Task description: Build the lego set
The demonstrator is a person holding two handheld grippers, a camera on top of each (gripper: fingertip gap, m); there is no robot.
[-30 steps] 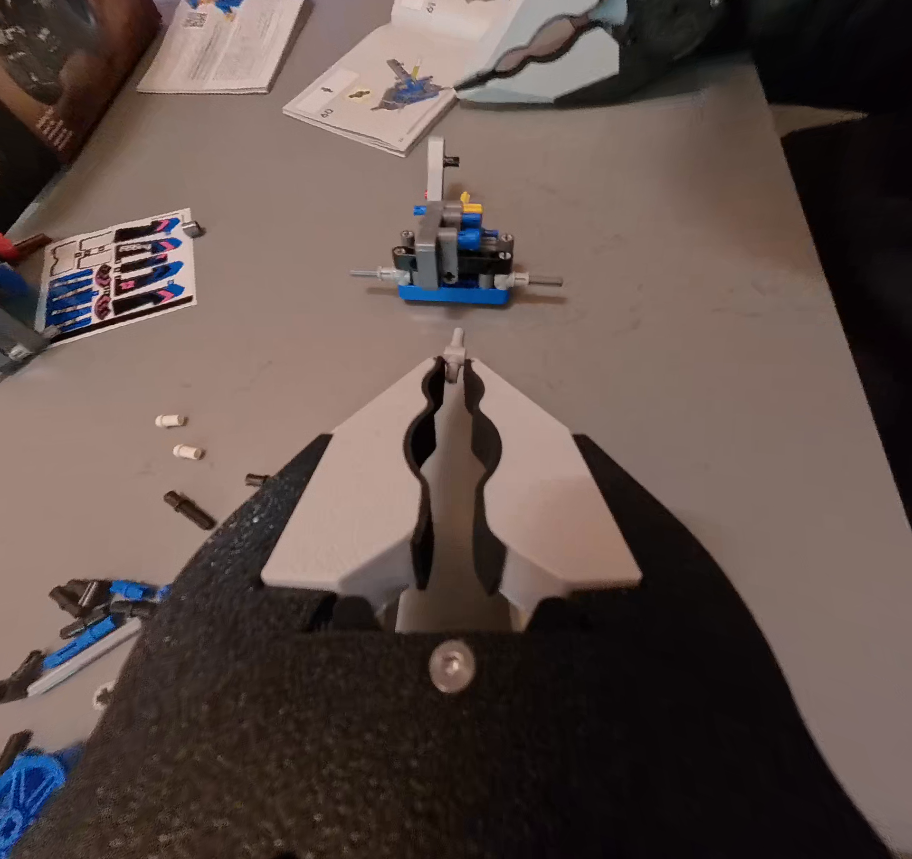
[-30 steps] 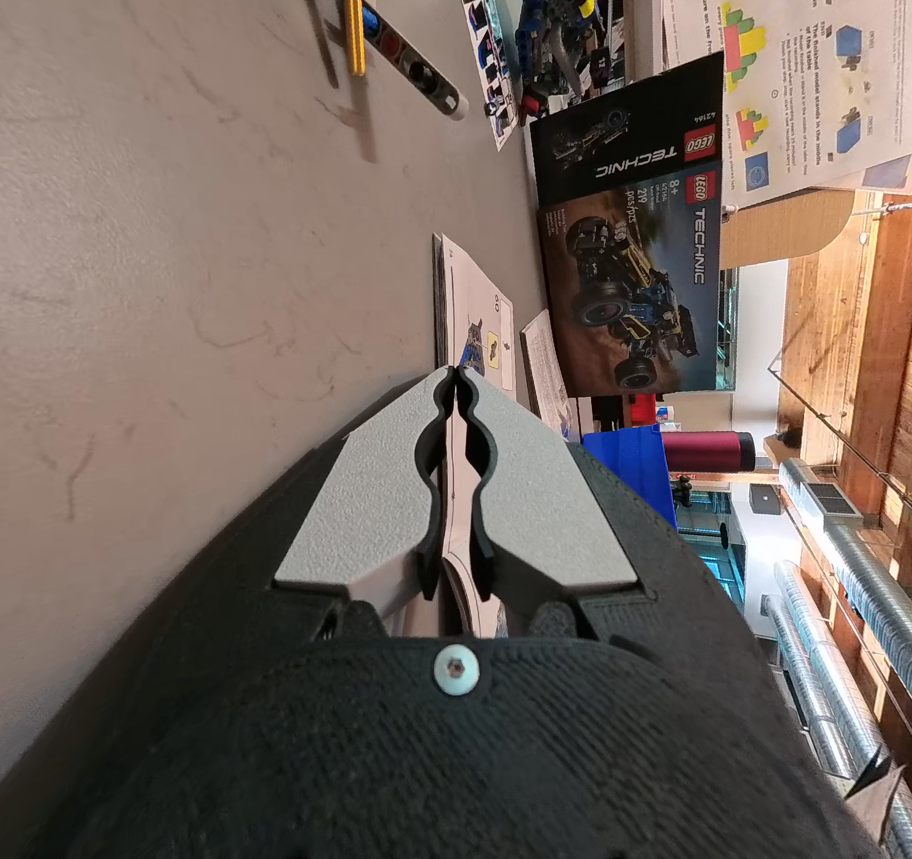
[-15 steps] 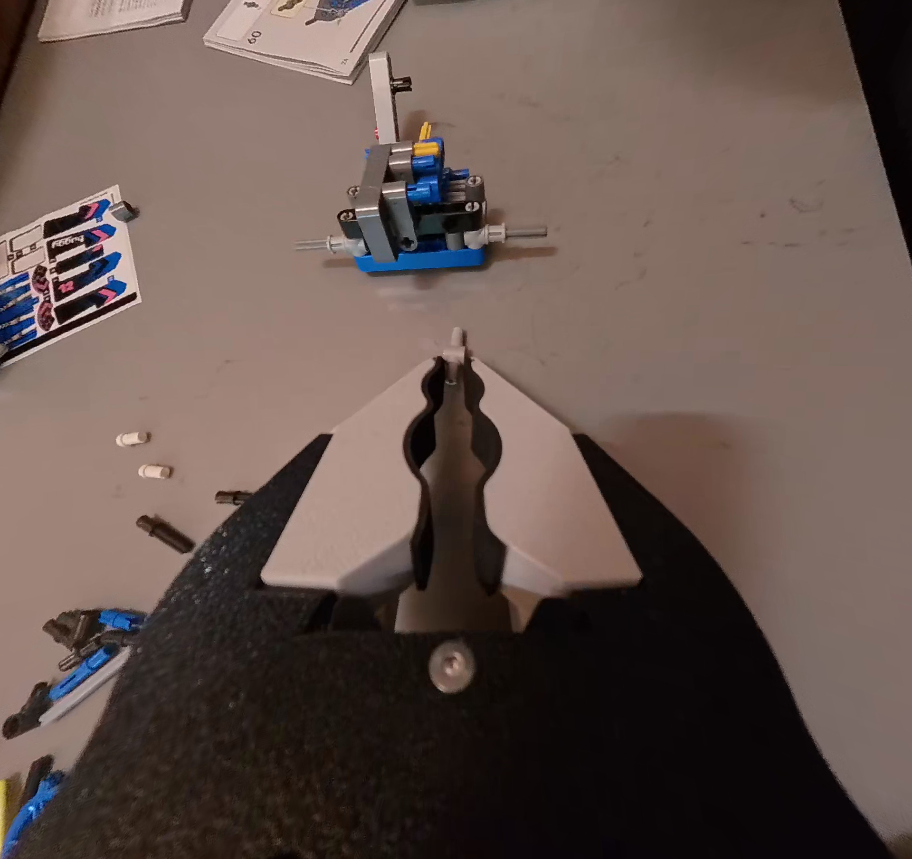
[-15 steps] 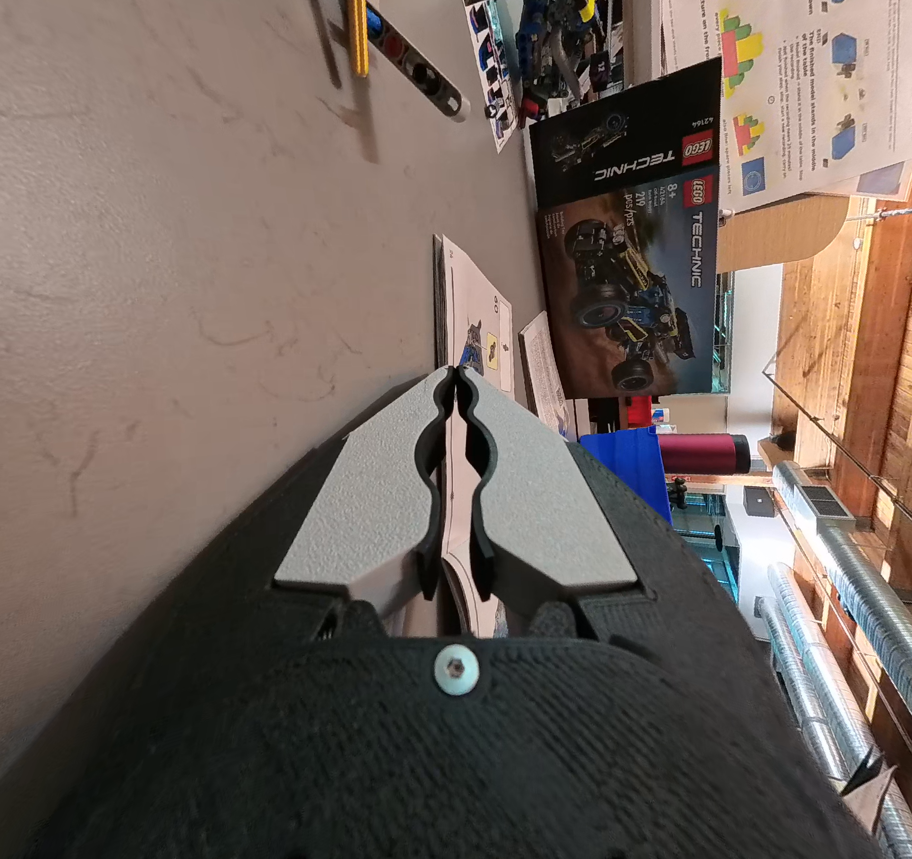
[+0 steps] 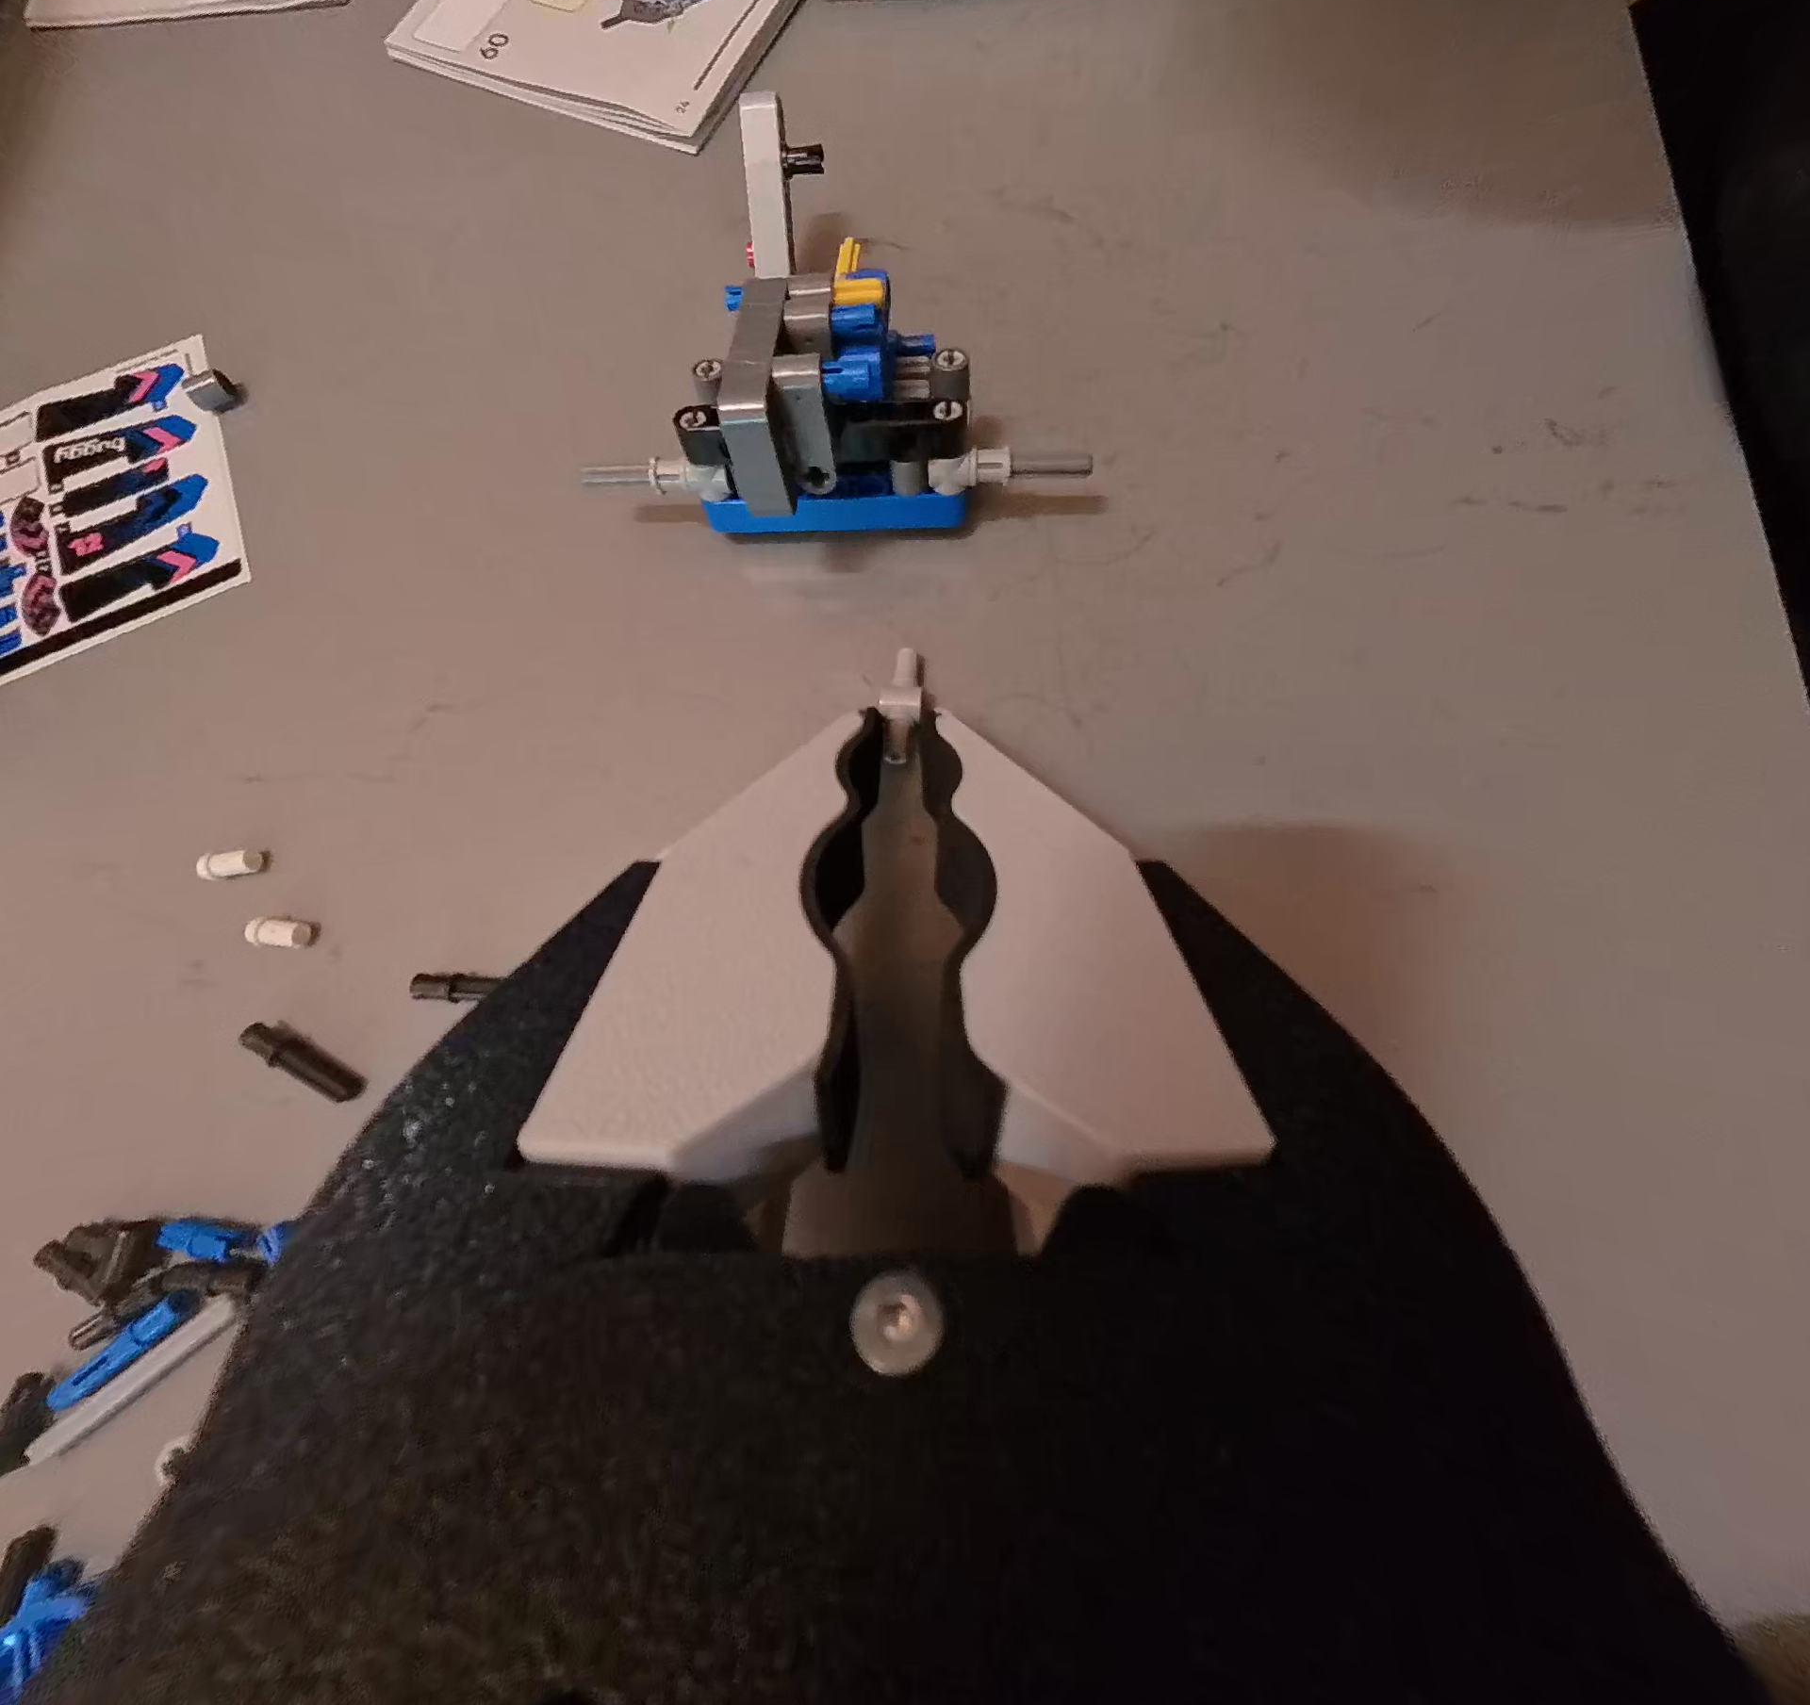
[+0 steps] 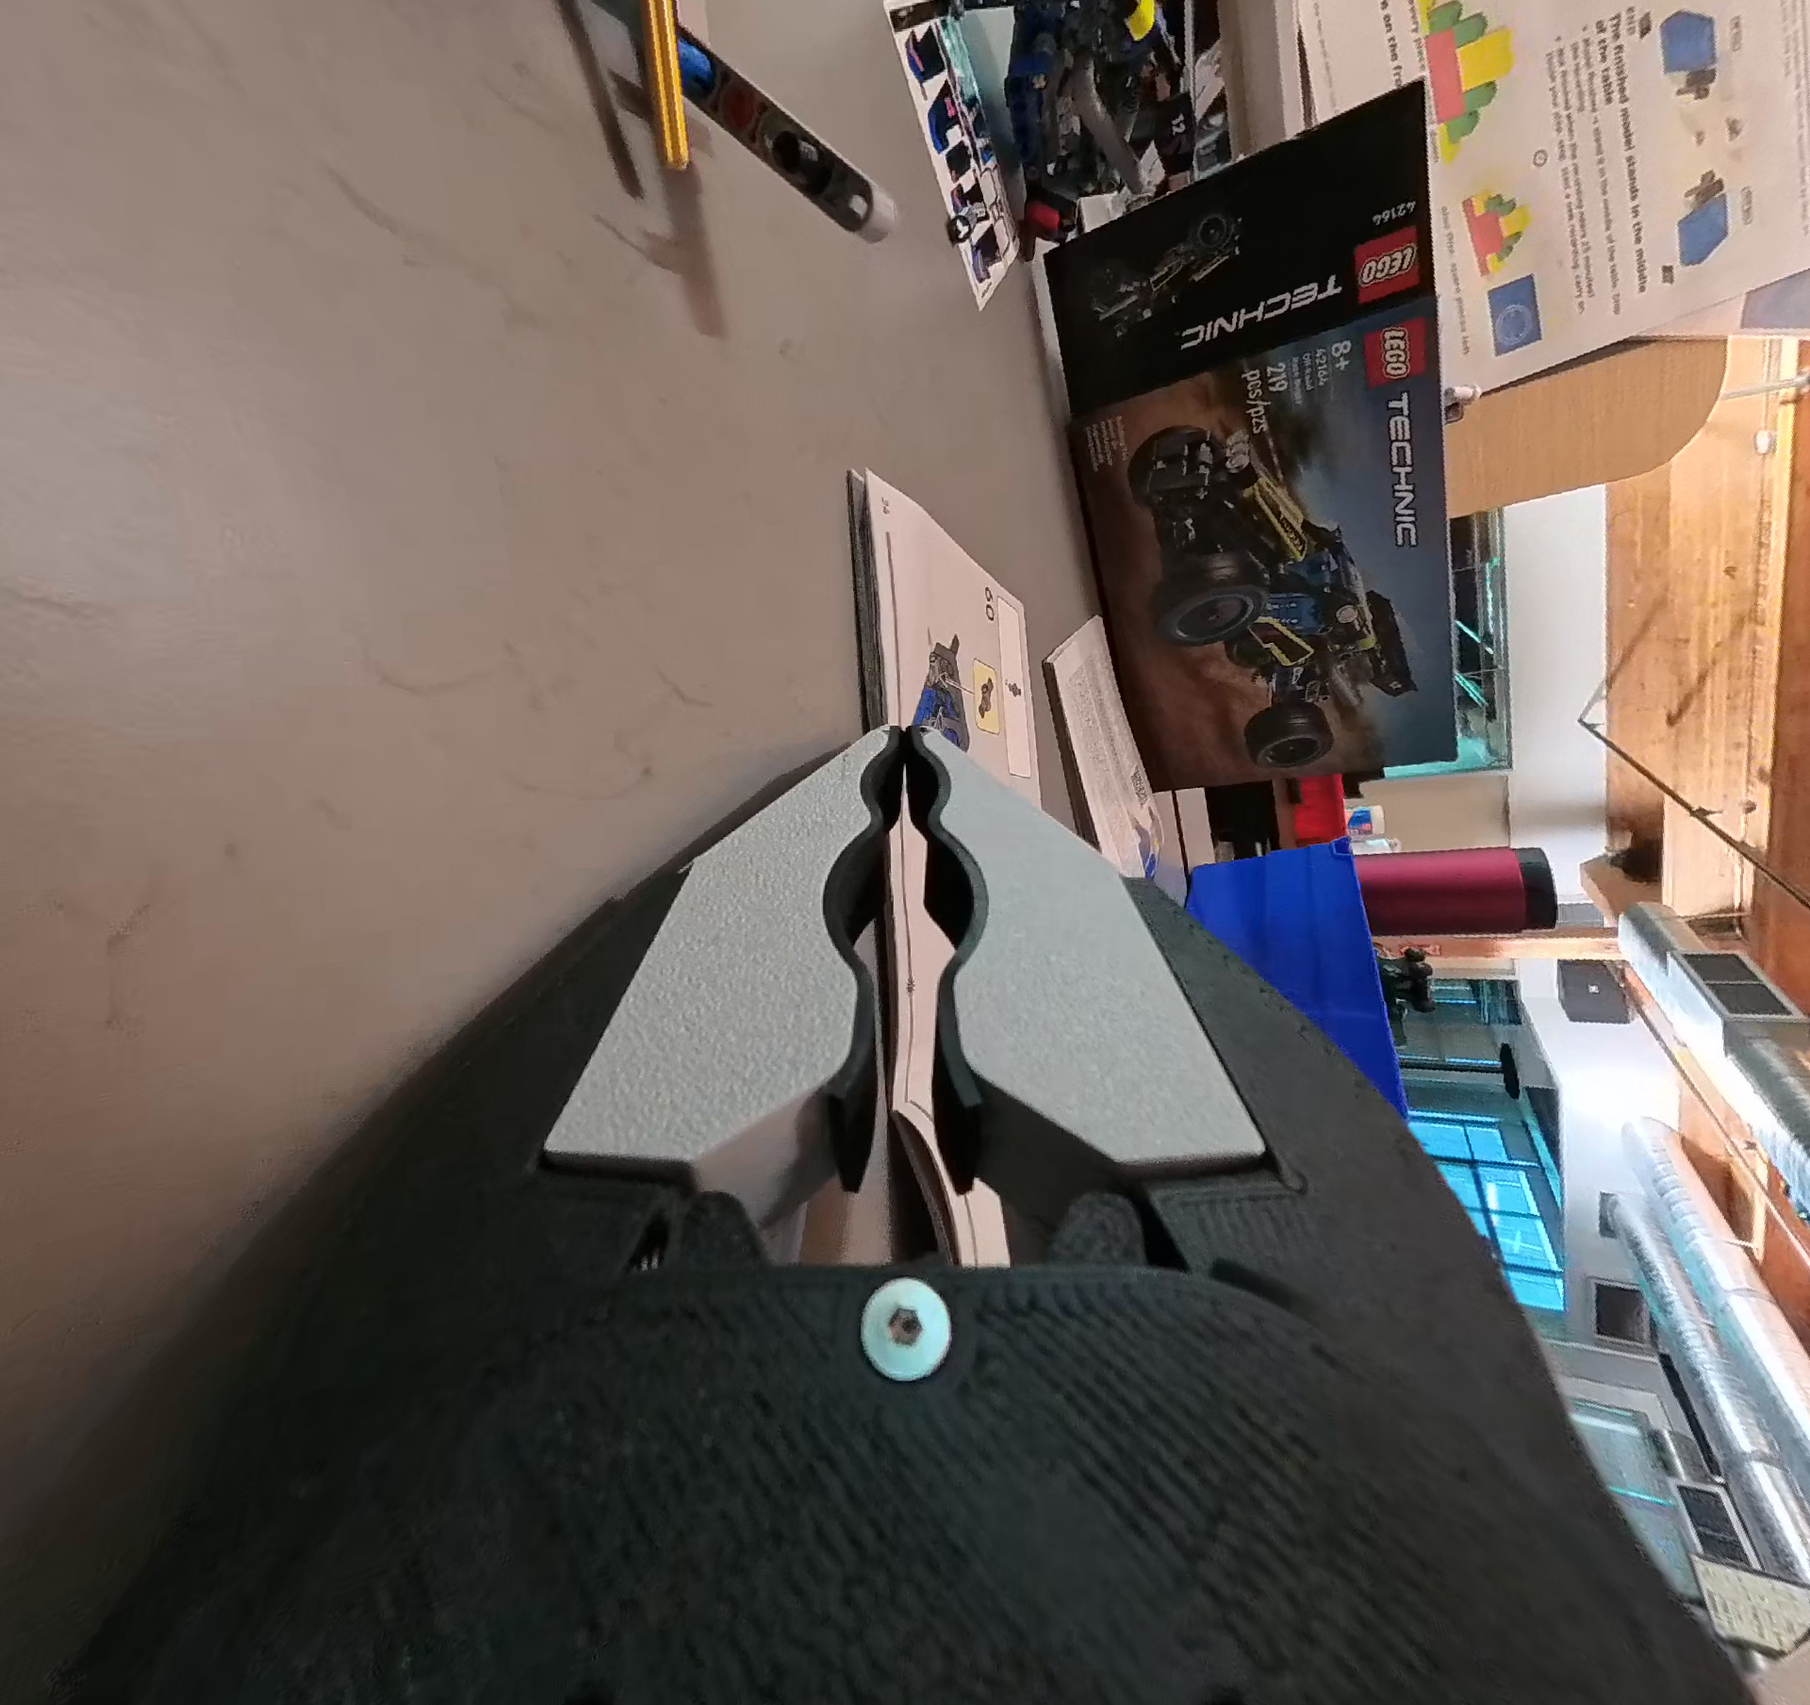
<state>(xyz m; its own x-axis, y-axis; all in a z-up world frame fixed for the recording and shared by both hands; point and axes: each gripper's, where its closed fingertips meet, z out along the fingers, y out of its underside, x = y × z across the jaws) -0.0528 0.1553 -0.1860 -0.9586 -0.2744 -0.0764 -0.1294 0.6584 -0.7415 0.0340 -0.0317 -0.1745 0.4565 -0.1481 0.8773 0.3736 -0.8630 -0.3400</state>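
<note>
The table [image 5: 1322, 307] is flat, grey and smooth, with thin scuff marks. In the right wrist view the room looks turned on its side: there is a wooden wall, shiny metal pipes, a blue bin [image 6: 1283, 933] and a dark red bottle [image 6: 1450, 889].

The model [image 5: 823, 414] stands on the table. It is small and blocky, made of hard plastic: a flat blue base, grey and black beams, a bit of yellow, a tall pale beam sticking up, and a thin grey rod poking out each side.

The left gripper [image 5: 901, 723] is in front of the model, apart from it. Its jaws are clamped on a tiny grey pin [image 5: 903, 693], whose tip pokes out toward the model. The table between pin and model is bare.

Behind the model lies the open booklet [image 5: 607, 13]. The right gripper [image 6: 903, 757] is there, and its jaws are pressed together on a page of it. Past the booklet stands the box [image 6: 1263, 483].

Left of the model lies a shiny sticker sheet [image 5: 108, 502]. Nearer the camera on that side are two white pegs [image 5: 255, 899], black pins [image 5: 299, 1061], and blue and black parts [image 5: 137, 1266] by the edge.

Right of the model the table is open up to its straight edge.
</note>
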